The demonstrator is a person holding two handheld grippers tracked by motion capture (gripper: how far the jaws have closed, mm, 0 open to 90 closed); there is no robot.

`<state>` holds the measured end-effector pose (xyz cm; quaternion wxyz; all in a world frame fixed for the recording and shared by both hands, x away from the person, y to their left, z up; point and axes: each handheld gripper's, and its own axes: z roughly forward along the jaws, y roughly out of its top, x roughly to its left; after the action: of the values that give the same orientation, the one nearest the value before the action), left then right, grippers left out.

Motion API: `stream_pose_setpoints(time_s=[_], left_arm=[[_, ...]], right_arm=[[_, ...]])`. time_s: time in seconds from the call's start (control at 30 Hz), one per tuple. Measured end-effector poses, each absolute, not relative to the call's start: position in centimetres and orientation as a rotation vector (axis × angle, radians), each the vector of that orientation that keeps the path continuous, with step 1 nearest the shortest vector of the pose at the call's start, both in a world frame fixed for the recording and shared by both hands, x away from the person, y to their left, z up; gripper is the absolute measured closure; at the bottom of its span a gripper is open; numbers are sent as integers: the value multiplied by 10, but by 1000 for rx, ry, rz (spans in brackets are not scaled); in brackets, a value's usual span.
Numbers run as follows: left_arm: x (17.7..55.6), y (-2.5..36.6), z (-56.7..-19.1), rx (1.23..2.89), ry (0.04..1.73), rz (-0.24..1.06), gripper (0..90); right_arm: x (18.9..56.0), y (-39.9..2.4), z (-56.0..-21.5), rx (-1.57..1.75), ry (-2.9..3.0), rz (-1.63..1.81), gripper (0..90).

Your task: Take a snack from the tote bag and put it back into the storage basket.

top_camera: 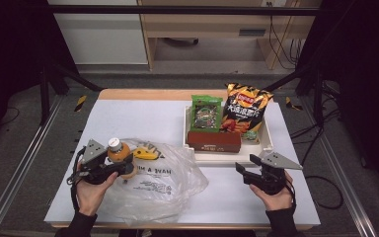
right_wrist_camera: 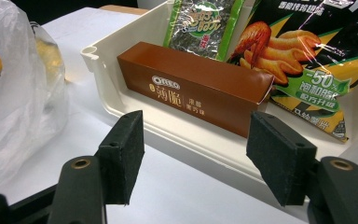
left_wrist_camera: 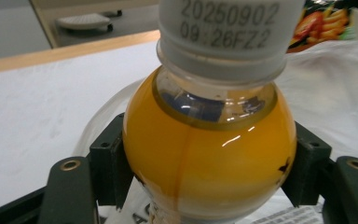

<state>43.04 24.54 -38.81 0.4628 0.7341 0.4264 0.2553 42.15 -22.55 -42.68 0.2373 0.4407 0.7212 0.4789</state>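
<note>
round orange juice bottle with a white cap (left_wrist_camera: 209,154) sits upright over the clear plastic bag (top_camera: 163,180) | left gripper (top_camera: 109,168) clamped on its belly | right gripper (top_camera: 251,173) gapes empty beside the white tray (top_camera: 265,140) | probably heavy-ish, stiff, slick, so grip the widest bulge

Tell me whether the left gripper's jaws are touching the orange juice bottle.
Touching. In the left gripper view, both black jaws of the left gripper press against the sides of the orange juice bottle, with no gap at either side.
</note>
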Motion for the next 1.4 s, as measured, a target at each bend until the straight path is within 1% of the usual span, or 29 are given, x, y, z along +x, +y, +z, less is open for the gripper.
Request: stream_pose_setpoints(time_s=[0.23,0.57,0.73,0.8,0.87,0.93,1.2,1.3,1.37,1.4], left_arm=[[418,219,-381,1840,960,613,307],[418,167,-397,1898,909,567,307],[419,152,-407,1918,895,588,307],[421,150,-411,1936,881,619,307],[421,145,-417,1940,882,558,306],[421,144,-421,1945,892,530,306],[421,146,-425,1930,881,526,300],[418,150,-422,1923,866,532,295],[415,156,-416,1901,831,541,268],[413,161,-412,1897,820,592,257]], right_arm=[[420,-224,-425,1205,1977,1321,369],[419,-225,-423,1204,1968,1328,369],[419,-225,-423,1202,1966,1328,369],[419,-224,-423,1199,1971,1326,370],[419,-223,-423,1192,1974,1327,370],[418,-222,-423,1188,1978,1328,370],[418,-219,-422,1184,1980,1337,372],[418,-218,-420,1180,1979,1345,372],[417,-217,-417,1172,1976,1360,372],[416,-216,-415,1167,1969,1370,372]])
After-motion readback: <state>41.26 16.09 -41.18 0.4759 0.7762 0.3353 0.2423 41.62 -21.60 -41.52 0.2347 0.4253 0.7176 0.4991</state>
